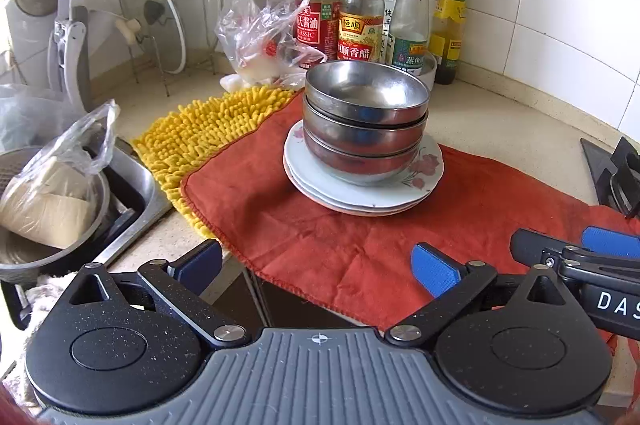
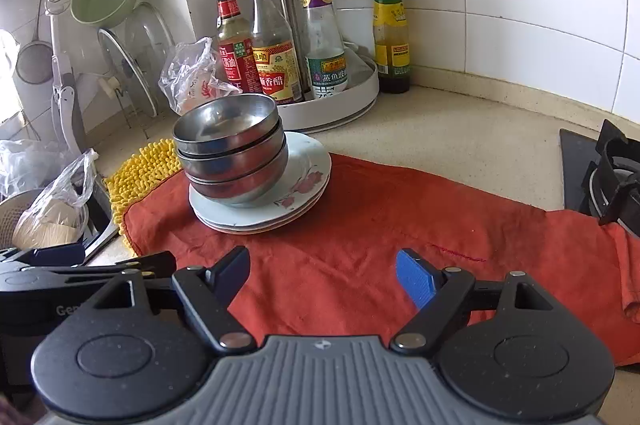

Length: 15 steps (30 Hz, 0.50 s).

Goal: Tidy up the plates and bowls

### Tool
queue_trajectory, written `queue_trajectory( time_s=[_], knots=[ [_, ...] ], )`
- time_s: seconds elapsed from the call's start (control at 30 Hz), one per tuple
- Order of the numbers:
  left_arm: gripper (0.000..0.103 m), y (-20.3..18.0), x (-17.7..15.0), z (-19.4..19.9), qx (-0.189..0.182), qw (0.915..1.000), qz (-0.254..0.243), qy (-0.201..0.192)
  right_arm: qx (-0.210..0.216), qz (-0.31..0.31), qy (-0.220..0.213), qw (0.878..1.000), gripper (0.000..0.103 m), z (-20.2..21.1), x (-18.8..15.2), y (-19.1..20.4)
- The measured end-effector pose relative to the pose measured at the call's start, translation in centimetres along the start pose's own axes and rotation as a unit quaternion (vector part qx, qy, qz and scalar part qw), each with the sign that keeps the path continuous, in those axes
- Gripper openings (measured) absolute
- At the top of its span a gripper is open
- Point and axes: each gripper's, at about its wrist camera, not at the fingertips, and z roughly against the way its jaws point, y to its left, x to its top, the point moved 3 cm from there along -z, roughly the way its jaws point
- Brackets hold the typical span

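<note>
While both grippers hung over the near edge of the counter, the task's things stood ahead of them on the red cloth point(image 1: 344, 249): three steel bowls point(image 1: 364, 117) nested one inside another, sitting on a stack of plates point(image 1: 424, 165), the top plate pale with a red flower pattern. In the left wrist view the stack lay straight ahead of the left gripper point(image 1: 320, 269) and well apart from it, with bare red cloth between. That gripper's jaws stood wide apart, nothing between the blue pads. The right gripper point(image 2: 326, 271) was likewise spread wide and empty; from its camera the bowls point(image 2: 232, 153) and plates point(image 2: 308, 165) sat ahead and to the left of its fingers, again well apart, with open cloth in between. Each gripper showed at the edge of the other's view, the right one point(image 1: 580, 249) at the lower right of the left camera, so the two were side by side.

A yellow chenille mat point(image 1: 208, 133) lay partly under the cloth's far left corner, just beside the plates. Behind the stack stood a white turntable rack point(image 2: 344, 105) holding sauce bottles point(image 2: 276, 65), with a crumpled plastic bag point(image 2: 192, 73) to its left. A sink point(image 1: 132, 193) with a bagged item lay to the left, and a gas hob point(image 2: 612, 177) to the right, touching the cloth's far right end.
</note>
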Motion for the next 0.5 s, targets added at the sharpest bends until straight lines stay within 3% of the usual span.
queue_trajectory(
  time_s=[0.5],
  knots=[
    [0.099,0.03,0.15,0.79,0.014,0.9999,-0.005,-0.005,0.004,-0.007,0.002,1.0,0.083,-0.06,0.04,-0.09]
  ],
)
